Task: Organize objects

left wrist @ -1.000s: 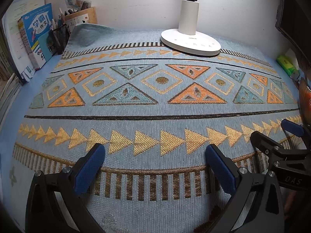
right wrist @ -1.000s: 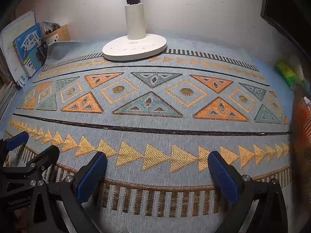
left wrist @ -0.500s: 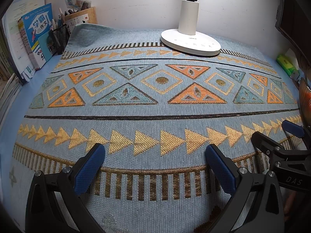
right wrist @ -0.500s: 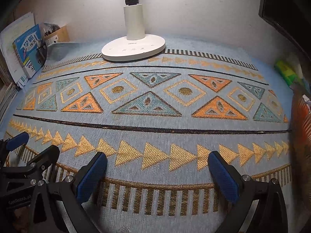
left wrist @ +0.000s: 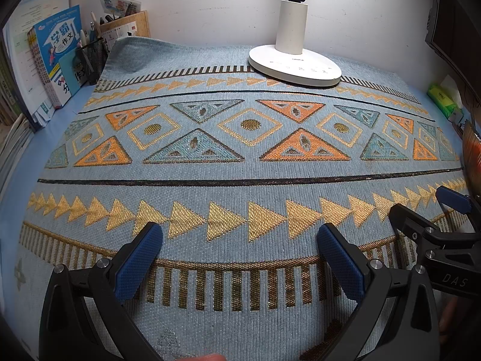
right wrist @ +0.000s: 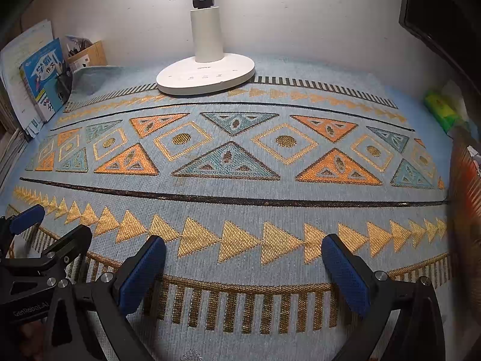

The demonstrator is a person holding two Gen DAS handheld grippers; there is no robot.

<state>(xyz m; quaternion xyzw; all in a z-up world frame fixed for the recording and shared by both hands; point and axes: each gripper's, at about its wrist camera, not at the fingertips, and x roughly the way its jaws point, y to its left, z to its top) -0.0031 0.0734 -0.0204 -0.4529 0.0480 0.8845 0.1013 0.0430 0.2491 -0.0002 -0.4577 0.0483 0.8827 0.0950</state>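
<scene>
Left camera: the left gripper [left wrist: 240, 249] is wide open and holds nothing. It hangs low over the near edge of a blue mat [left wrist: 240, 180]. The right gripper [left wrist: 427, 219] sits just beside it, at the right edge. Things to tidy are far off: books [left wrist: 57, 57] and a pen cup [left wrist: 93, 57] at the back left, a white lamp [left wrist: 294, 60] standing on the mat's far edge, a green pack [left wrist: 442, 97] at the right.

Right camera: the right gripper [right wrist: 243, 267] is wide open too, with nothing in it. The lamp [right wrist: 206, 75] is straight ahead, well apart. I think the tidying has not started: nothing is picked up yet.
</scene>
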